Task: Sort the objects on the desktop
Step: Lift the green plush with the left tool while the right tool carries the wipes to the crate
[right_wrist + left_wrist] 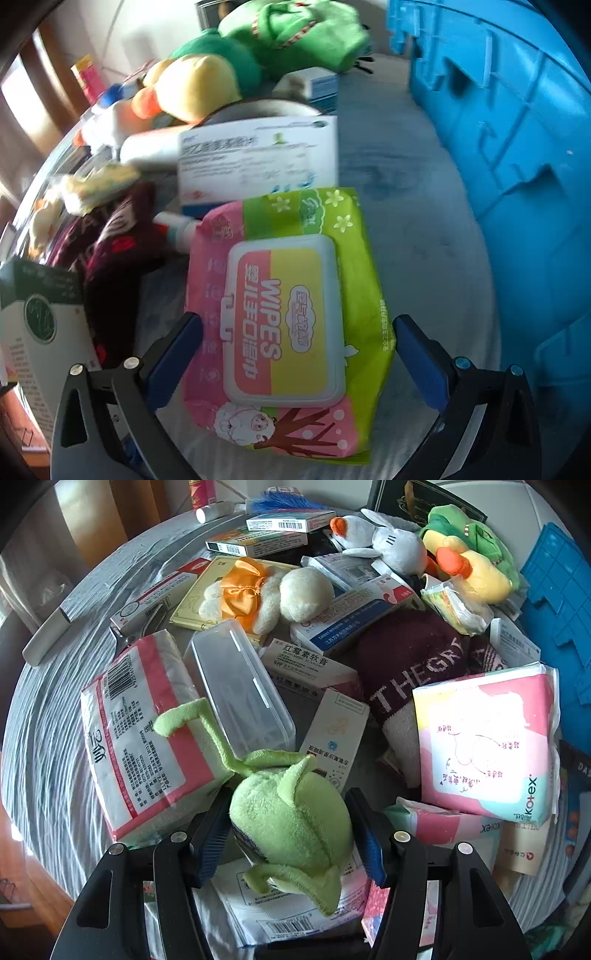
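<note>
Green plush toy (pixel 291 823) sits between the pads of my left gripper (pixel 291 834), on top of the clutter near the front of the pile, its long thin limbs trailing over the tissue pack (pixel 140 734) and the clear plastic box (pixel 240 686). The pads look pressed against its soft body on both sides, so I judge the jaws are gripping it, though plush squashes and I would squeeze firmly before trusting the hold. To lift well I would go straight up, slowly, so the dangling limbs slide free of the box and the tissue pack instead of dragging them along. My right gripper (pixel 295 365) straddles the wipes pack (pixel 288 317), which lies flat on the grey cloth just beside the blue crate (pixel 517 147); its jaws stand spread, with a gap showing at each side of the pack. Before closing I would centre on the pack's width and come lower, since the slick wrapper could slip out of a shallow pinch.
</note>
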Demonstrator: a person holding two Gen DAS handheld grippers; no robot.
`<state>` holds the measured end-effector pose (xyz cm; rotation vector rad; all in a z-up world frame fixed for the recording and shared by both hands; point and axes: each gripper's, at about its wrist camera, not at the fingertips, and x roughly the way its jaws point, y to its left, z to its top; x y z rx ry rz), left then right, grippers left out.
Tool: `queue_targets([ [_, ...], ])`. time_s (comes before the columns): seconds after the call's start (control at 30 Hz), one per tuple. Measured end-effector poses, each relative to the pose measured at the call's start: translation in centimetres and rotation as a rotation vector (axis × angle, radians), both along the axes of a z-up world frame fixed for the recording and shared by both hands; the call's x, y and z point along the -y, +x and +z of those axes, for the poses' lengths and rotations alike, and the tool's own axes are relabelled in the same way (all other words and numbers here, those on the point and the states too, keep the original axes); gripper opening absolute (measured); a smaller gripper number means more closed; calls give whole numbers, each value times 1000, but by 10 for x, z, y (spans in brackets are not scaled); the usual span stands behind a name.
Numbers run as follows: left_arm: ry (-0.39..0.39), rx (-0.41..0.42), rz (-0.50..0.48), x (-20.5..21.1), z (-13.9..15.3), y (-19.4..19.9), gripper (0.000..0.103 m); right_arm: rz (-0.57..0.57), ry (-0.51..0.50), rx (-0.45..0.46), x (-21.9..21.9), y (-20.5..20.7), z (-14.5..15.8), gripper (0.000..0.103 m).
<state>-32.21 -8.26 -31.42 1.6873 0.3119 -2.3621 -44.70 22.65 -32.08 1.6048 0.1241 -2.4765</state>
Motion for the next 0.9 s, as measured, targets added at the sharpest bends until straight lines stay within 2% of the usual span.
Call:
queue_targets([
  [0.07,1,1,0,0,-1,0,61,25,14,8,5,0,-4,103],
  [0.17,4,3,-1,0,-2,-1,61,12,-79,80,-2,-5,-17,103],
  [0.2,4,4,-1,0,-2,-1,61,10,-75,57,-1,-6,-17,103],
  [0.33,7,6,-2,0,-3,-2,61,0,-51,57,2,-8,-23,103],
  [0.47,12,4,3,0,-4,-3,61,8,76,8,15,-2,-17,103],
  [0.53,10,3,3,0,-4,-4,61,17,107,-8,20,3,-16,103],
  [0.6,6,1,3,-1,-4,-5,61,25,104,-19,21,5,-20,103],
  [0.7,0,-18,1,-3,0,-4,53,9,70,-11,15,2,-26,103],
  [0.9,-23,-92,-22,-8,25,2,52,-14,41,-5,8,-2,-24,82],
])
